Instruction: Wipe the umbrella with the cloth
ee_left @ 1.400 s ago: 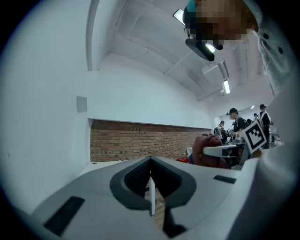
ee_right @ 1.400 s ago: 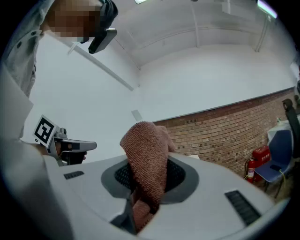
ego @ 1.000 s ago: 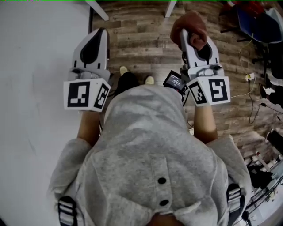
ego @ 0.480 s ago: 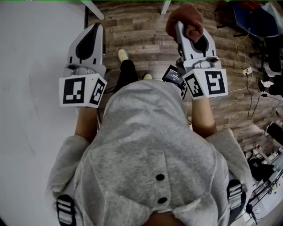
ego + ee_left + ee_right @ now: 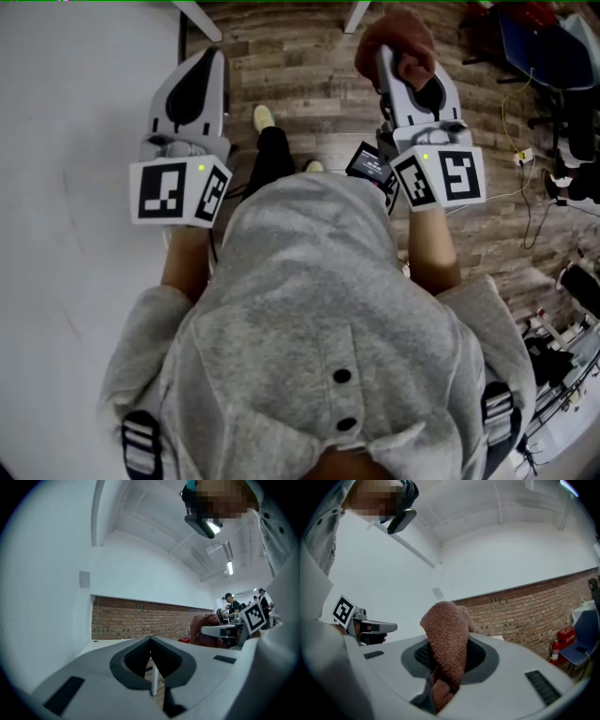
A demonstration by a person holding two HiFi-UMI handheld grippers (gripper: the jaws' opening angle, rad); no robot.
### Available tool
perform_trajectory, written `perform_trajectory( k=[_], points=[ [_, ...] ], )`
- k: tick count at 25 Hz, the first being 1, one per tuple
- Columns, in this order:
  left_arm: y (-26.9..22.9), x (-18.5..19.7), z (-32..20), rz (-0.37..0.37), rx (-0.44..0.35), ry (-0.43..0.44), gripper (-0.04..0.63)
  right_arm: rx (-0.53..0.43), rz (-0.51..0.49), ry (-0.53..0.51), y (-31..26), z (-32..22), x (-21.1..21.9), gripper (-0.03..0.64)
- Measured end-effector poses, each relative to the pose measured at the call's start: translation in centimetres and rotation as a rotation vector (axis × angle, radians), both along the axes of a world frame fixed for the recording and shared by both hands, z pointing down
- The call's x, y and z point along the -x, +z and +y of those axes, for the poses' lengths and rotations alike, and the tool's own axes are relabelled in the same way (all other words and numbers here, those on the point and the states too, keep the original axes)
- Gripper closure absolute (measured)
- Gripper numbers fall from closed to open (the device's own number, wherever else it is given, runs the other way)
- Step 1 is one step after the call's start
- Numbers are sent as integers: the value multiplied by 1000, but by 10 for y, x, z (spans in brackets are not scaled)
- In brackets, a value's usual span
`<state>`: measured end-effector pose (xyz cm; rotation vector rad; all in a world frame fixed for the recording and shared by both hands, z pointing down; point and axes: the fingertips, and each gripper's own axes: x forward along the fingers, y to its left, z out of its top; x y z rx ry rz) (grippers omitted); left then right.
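- Far left: white counter [image 5: 84, 187] fills the left edge of the head view. It's bare where visible, w/ no umbrella on it.
- Left claw [image 5: 151, 643]: jaws pressed together w/ nothing between them, held level out in front over the counter's edge. Risk: if the umbrella needs steadying, this claw must open first. Skip that and the umbrella could slide or roll under the wiping strokes.
- Centre: person in a grey hoodie [image 5: 319, 309], seen from above, w/ shoes [image 5: 263, 117] on the wood floor [image 5: 300, 75] below.
- Right claw [image 5: 443, 667]: clamped on the brown-red cloth [image 5: 446, 634], which is pinched at a fold. A rounded wad stands up above the jaws and a bit hangs below. Risk: the grip looks small vs. the bulk of the cloth, so drag across umbrella fabric could tug it loose. The hard jaw tips might also scrape the umbrella if the wad folds aside.
- Umbrella: not in any view, so its place can't be told. Wiping can't start until it's found, prob. by turning or walking.
- Far right: cables [image 5: 525, 178] and clutter on the floor. Stepping that way w/ both hands full is a trip/snag risk.
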<state>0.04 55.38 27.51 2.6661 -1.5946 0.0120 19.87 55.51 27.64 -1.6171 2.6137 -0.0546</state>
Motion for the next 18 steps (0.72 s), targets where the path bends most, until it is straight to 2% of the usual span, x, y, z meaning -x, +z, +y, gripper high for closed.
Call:
perform_trajectory(
  k=[11, 18],
  points=[
    [6, 27, -128, 11, 54, 5, 580, 60, 13, -16, 6, -132, 39, 517],
    [12, 61, -192, 22, 75, 12, 580, 88, 24, -28, 10, -198, 79, 517]
  ],
)
